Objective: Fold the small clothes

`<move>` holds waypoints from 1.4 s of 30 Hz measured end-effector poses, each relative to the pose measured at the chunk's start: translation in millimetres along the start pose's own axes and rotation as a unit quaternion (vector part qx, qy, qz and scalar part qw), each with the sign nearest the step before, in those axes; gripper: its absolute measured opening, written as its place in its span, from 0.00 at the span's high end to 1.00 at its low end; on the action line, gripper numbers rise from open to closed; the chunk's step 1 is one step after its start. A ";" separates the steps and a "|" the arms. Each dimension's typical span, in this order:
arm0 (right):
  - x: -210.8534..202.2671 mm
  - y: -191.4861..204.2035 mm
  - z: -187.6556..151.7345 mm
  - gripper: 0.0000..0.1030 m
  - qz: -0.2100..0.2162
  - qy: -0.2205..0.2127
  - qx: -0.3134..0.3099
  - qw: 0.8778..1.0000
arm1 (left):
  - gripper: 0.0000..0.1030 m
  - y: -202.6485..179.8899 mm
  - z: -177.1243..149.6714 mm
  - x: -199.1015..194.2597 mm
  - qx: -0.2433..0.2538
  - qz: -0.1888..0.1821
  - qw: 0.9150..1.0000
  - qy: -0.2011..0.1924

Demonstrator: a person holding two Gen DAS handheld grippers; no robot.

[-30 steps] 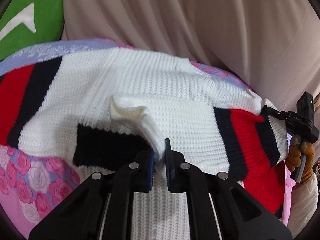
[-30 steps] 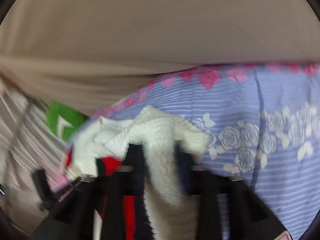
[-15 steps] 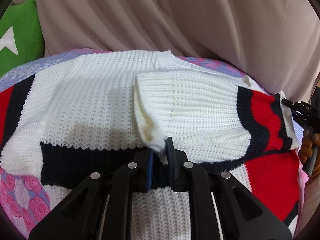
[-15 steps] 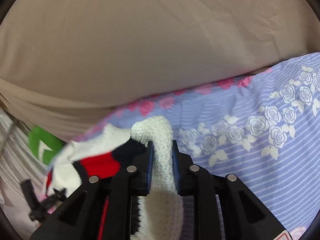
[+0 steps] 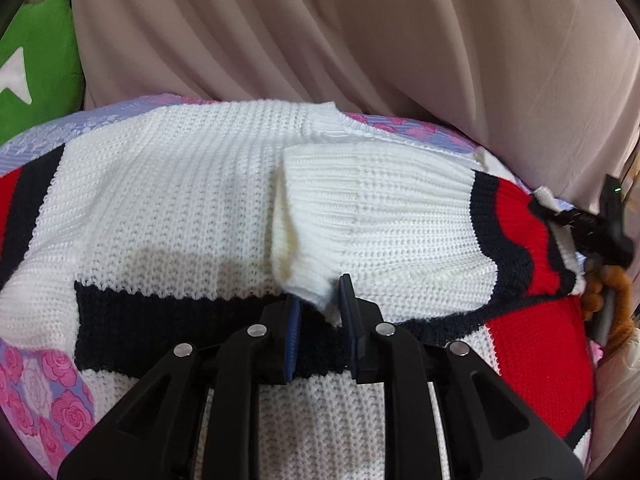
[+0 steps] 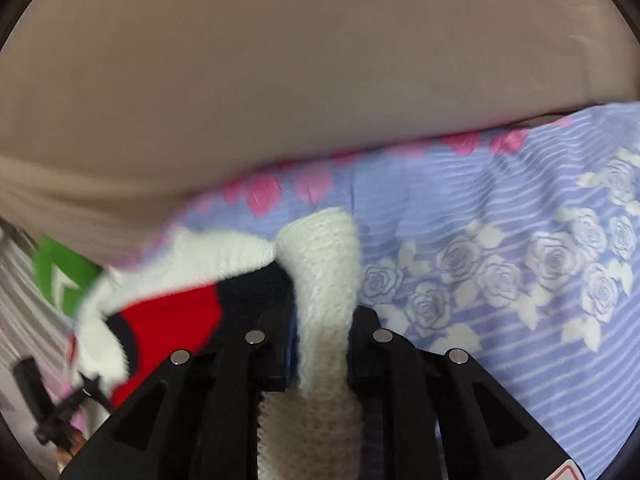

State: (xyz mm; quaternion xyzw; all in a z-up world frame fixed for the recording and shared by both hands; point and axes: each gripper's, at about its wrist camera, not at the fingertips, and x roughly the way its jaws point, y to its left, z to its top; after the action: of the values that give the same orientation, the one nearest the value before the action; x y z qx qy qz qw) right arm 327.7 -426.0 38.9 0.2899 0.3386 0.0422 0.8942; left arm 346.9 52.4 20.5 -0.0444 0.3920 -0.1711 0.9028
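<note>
A: Item one, the knitted sweater [image 5: 192, 208]. White, with navy and red bands. Where is it?

B: Spread flat on the bedsheet [image 6: 500, 216], filling most of it up to the far edge. One sleeve [image 5: 384, 216] is folded across the chest, its cuff [image 5: 308, 284] toward the near edge.

A: Left gripper [image 5: 320, 320]?

B: Jaws opening. The cuff corner sits between the pads, which no longer look to press on it. My reading: it is letting the sleeve go where the fold should lie.

A: Right gripper [image 6: 322, 340]?

B: Jaws closing, with a thick ridge of white knit [image 6: 324, 280] between them and touching both pads. It looks clamped at the sweater's right side, probably to keep the body from dragging while the sleeve settles, or to start the next fold.

A: The surface?

B: Lilac-striped sheet printed with pink and white roses; soft, so it would give under the grippers.

A: Surroundings?

B: A beige cloth backdrop [image 5: 360, 40] hangs in folds behind the far edge. A green cushion [image 5: 36, 60] with a white mark sits at the far left corner.
</note>
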 end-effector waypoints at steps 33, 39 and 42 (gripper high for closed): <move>8.6 48.0 -2.8 0.97 -0.125 0.059 -0.126 0.982 | 0.81 -5.4 -9.8 -4.3 0.001 0.026 1.000 -0.003; -45.9 44.8 -6.0 0.96 -0.060 0.000 -0.091 0.994 | 0.81 -3.7 -8.8 -4.0 0.003 0.023 1.000 -0.002; -64.2 37.7 -40.8 0.96 -0.062 0.023 -0.132 0.989 | 0.81 -6.0 -8.5 -3.4 0.008 0.029 1.000 -0.002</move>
State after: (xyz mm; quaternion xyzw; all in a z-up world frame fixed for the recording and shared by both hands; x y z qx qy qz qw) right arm 257.2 -392.2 72.2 0.1462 0.3683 0.0376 0.9174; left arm 336.9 48.4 18.3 -0.0265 0.3900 -0.1475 0.9085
